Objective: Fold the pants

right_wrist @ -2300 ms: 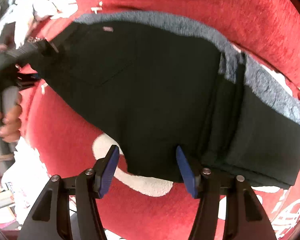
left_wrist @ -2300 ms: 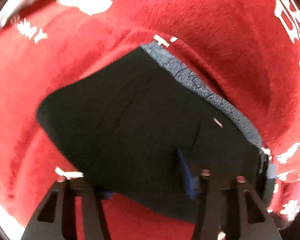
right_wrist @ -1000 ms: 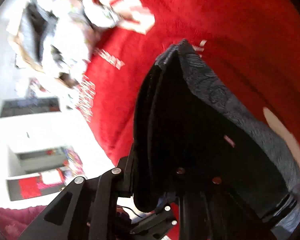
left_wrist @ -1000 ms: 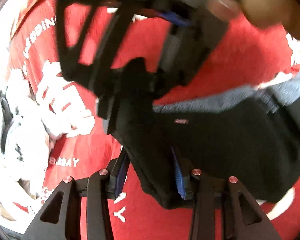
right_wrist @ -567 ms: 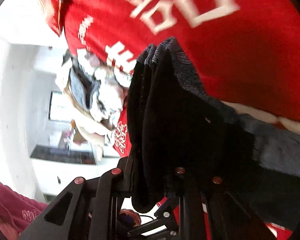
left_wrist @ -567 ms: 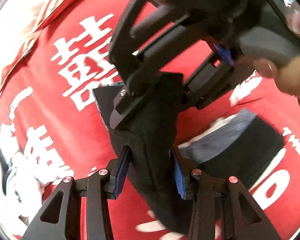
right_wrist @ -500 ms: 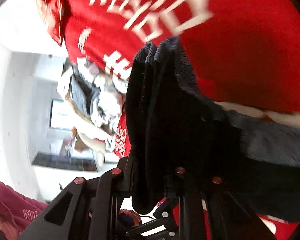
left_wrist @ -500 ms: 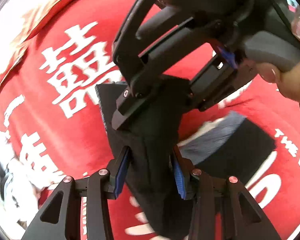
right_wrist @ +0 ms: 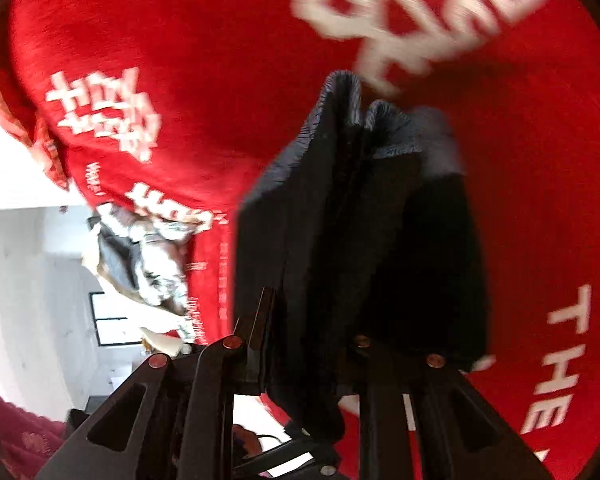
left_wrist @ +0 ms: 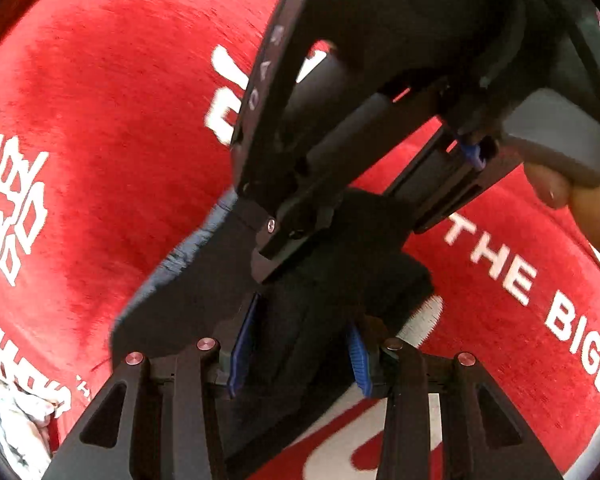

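Fingers [left_wrist: 242, 344] pinching pants [right_wrist: 364, 240] (right tips hidden)

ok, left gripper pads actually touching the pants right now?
Touching. Left wrist view: the dark pants fill the left gripper, fabric pressed against both blue pads.

Both fisheye views: heavy barrel distortion, dark vignette at corners. Bright daylight, blown-out white room [right_wrist: 28, 240] at left of right wrist view. White lettering on red fleece blanket [right_wrist: 416, 12] motion-blurred. Folded black pants [left_wrist: 320, 288] underexposed, detail lost in shadow.
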Demonstrator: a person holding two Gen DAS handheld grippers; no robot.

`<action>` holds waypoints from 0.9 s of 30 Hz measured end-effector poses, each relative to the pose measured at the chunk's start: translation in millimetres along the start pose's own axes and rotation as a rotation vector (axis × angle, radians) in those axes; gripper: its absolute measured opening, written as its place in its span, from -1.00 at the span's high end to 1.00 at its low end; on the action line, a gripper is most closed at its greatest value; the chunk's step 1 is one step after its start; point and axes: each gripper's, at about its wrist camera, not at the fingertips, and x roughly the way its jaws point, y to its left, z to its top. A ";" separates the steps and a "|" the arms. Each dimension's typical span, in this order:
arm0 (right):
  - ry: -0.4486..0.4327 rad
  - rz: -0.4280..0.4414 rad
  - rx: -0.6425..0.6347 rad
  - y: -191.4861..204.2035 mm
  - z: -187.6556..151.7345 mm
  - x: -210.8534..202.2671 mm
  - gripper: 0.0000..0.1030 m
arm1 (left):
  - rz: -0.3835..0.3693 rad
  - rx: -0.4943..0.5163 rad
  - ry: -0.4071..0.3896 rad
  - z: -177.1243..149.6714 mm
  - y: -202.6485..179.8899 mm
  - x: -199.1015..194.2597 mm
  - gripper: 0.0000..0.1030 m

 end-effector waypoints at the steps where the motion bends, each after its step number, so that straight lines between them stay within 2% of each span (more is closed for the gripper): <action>1: -0.002 -0.003 0.017 -9.9 -0.2 2.1 0.56 | 0.007 0.012 0.007 -1.4 -4.2 3.1 0.19; 5: 0.002 -0.028 0.036 -23.9 -6.7 7.2 0.51 | -0.002 0.054 0.031 -7.5 -9.8 4.1 0.13; 7: 0.000 -0.033 0.044 -26.0 -10.8 5.0 0.48 | -0.038 0.056 0.045 -9.9 -3.7 -0.9 -0.17; 8: -0.003 -0.045 0.044 -28.9 -13.2 0.4 0.44 | -0.056 0.039 0.048 -12.4 3.4 -5.1 -0.23; 12: -0.017 -0.147 0.001 -11.2 -16.6 -11.5 0.29 | -0.113 -0.019 0.087 -19.8 29.2 -17.7 -0.26; 15: -0.033 -0.248 -0.039 -5.8 -20.6 -17.2 0.19 | -0.137 -0.113 0.147 -27.0 52.8 -20.9 -0.73; 18: -0.050 -0.397 -0.084 0.8 -25.5 -17.6 0.03 | -0.161 -0.231 0.201 -37.7 76.6 -20.3 -0.73; 22: -0.050 -0.454 -0.050 -7.3 -32.5 -14.1 -0.18 | -0.155 -0.360 0.285 -57.4 101.4 -10.2 -0.73; 27: -0.067 -0.549 -0.039 -8.1 -34.9 -6.1 -0.41 | -0.175 -0.461 0.355 -79.4 125.2 -6.3 -0.73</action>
